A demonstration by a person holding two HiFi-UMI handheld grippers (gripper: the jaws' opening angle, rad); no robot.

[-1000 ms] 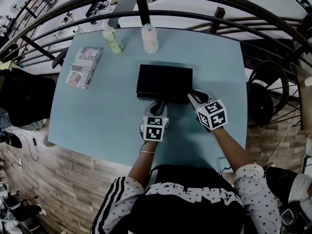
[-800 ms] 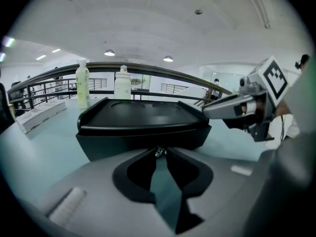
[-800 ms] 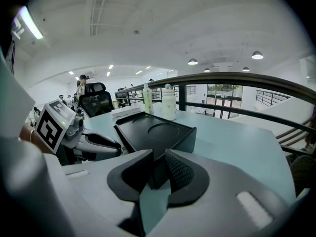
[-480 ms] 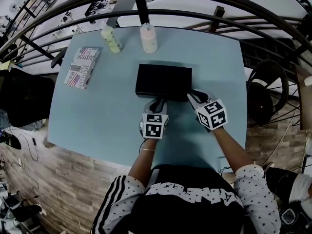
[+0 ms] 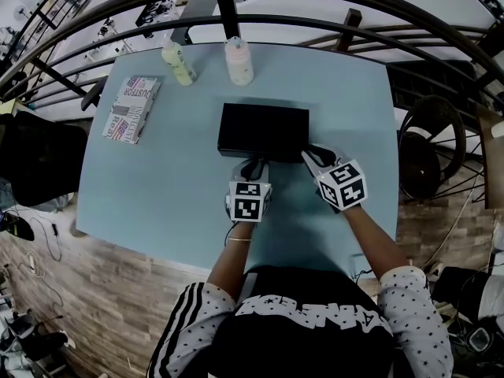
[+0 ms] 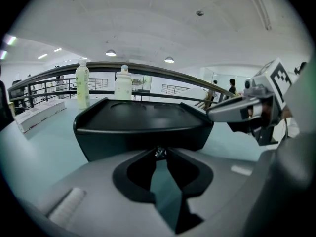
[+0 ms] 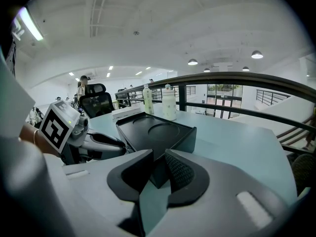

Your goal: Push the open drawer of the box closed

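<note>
The black box (image 5: pixel 264 130) lies mid-table with its drawer front facing me and level with the body. My left gripper (image 5: pixel 251 167) is shut, its tips against the drawer front. In the left gripper view the tips (image 6: pixel 159 158) meet at a small metal knob (image 6: pixel 159 152) low on the box (image 6: pixel 140 125). My right gripper (image 5: pixel 310 154) is at the box's near right corner, jaws close together. In the right gripper view that corner of the box (image 7: pixel 154 132) shows just past the tips (image 7: pixel 157 171), and the left gripper (image 7: pixel 106 147) reaches in from the left.
Two bottles (image 5: pixel 179 62) (image 5: pixel 239 61) stand at the far edge of the pale blue table (image 5: pixel 157 187). A printed book (image 5: pixel 132 109) lies far left. A dark railing (image 5: pixel 236 18) curves behind the table, with a black chair (image 5: pixel 39 164) at the left.
The left gripper has edged slightly forward and the box has shifted a little away from me. The right gripper has stayed in place.
</note>
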